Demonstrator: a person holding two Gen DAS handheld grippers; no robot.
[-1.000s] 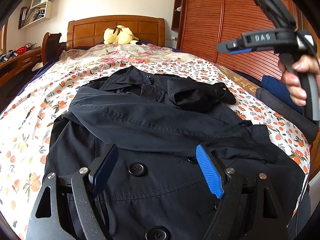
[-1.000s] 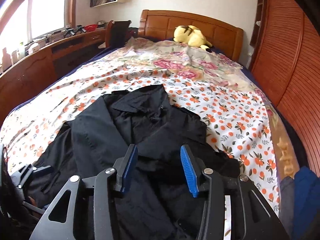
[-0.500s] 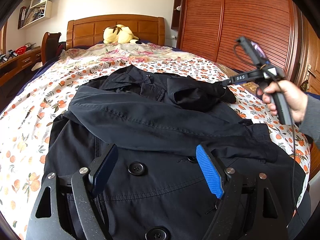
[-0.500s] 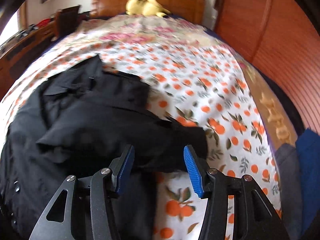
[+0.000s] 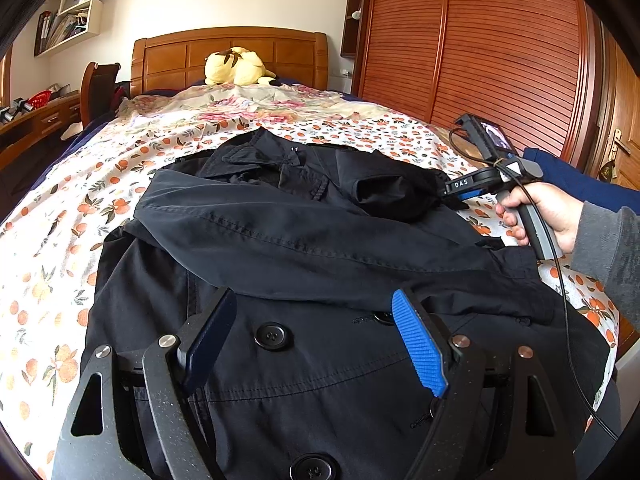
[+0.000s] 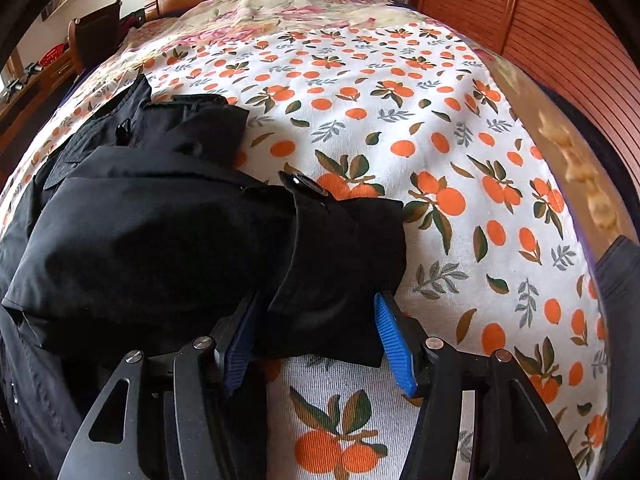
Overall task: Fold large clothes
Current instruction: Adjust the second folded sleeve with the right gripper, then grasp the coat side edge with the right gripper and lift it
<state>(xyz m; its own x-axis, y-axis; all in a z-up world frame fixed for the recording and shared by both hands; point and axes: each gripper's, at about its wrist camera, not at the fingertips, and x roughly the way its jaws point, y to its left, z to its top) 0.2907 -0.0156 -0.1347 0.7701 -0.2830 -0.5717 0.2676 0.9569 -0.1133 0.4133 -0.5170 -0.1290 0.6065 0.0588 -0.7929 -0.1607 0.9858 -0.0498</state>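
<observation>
A black double-breasted coat (image 5: 320,360) lies front up on the bed, one sleeve (image 5: 300,236) folded across its chest. My left gripper (image 5: 314,294) hovers open over the coat's buttoned front, near a button (image 5: 272,336), with nothing between its pads. My right gripper (image 6: 316,298), held by a person's hand (image 5: 540,212), is low at the coat's right side. Its jaws are opening, and the other sleeve's cuff (image 6: 344,248) lies between the blue pads (image 6: 394,344), which flank it without squeezing. The left wrist view shows that right gripper (image 5: 450,200) at the bunched sleeve end.
The bed sheet (image 6: 440,140) has an orange-fruit print. A yellow plush toy (image 5: 236,68) sits by the wooden headboard. A slatted wooden wardrobe (image 5: 500,60) stands to the right, a desk (image 5: 24,128) and chair to the left. Dark blue fabric (image 5: 580,180) lies beside the bed's right edge.
The right gripper came down from high on the right to the sleeve cuff, tilting more downward, and its jaws widened around the cuff. The left gripper and the coat stayed still.
</observation>
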